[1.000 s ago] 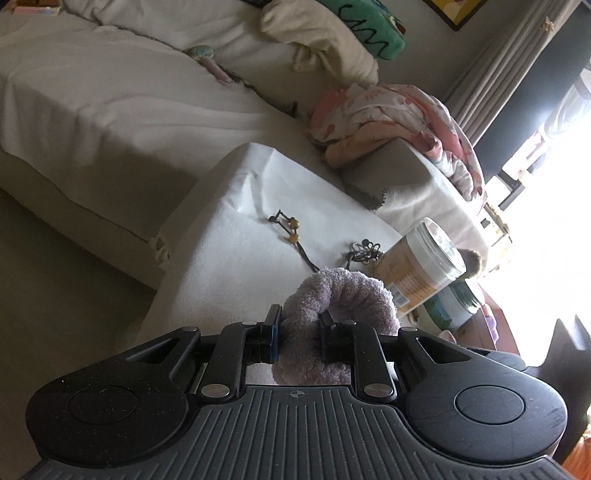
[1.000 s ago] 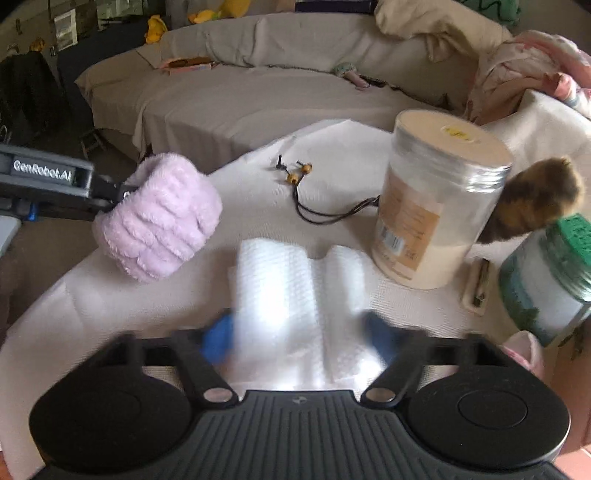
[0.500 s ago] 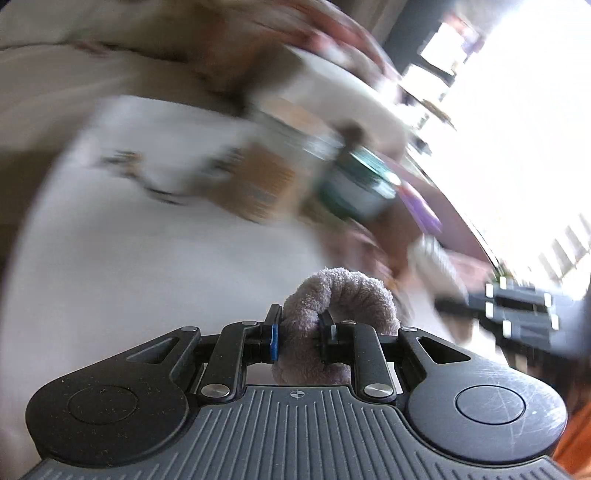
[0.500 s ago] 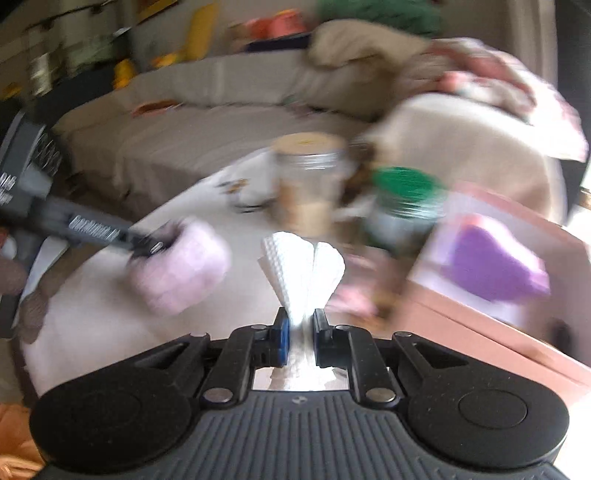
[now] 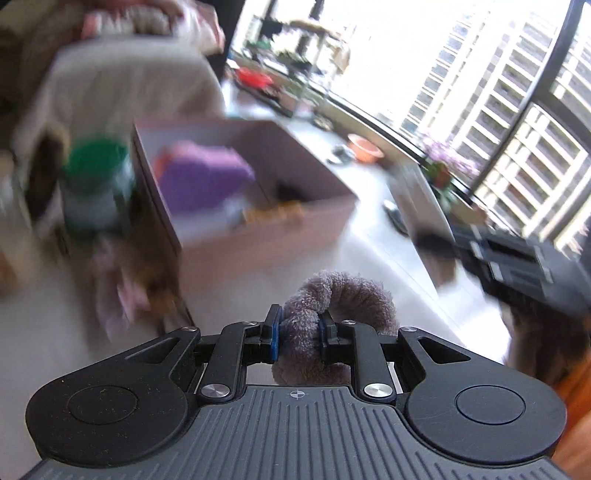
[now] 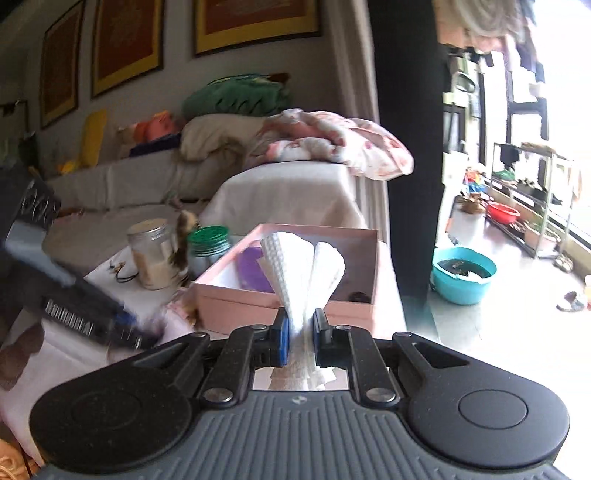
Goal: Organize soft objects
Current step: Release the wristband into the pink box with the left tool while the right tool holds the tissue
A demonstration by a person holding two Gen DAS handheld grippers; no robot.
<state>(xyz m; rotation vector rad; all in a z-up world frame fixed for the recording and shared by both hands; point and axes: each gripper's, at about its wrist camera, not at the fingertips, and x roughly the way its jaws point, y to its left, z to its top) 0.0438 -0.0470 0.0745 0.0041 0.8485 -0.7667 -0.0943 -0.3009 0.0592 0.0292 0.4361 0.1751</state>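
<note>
Left gripper (image 5: 298,334) clamped on fluffy lilac scrunchie (image 5: 341,295); right gripper (image 6: 299,332) pinching folded white cloth (image 6: 303,269). Both short of pink box (image 6: 288,295). Bring each over box opening, lower inside walls, then release.

A lived-in home living room, long sheet-draped beige sofa (image 6: 122,184) heaped with a pink floral blanket (image 6: 332,144) and green cushion (image 6: 236,98), gold-framed pictures (image 6: 255,22) hung on the wall, tall balcony windows (image 5: 498,110), teal plastic basin (image 6: 463,275) stood on the floor
</note>
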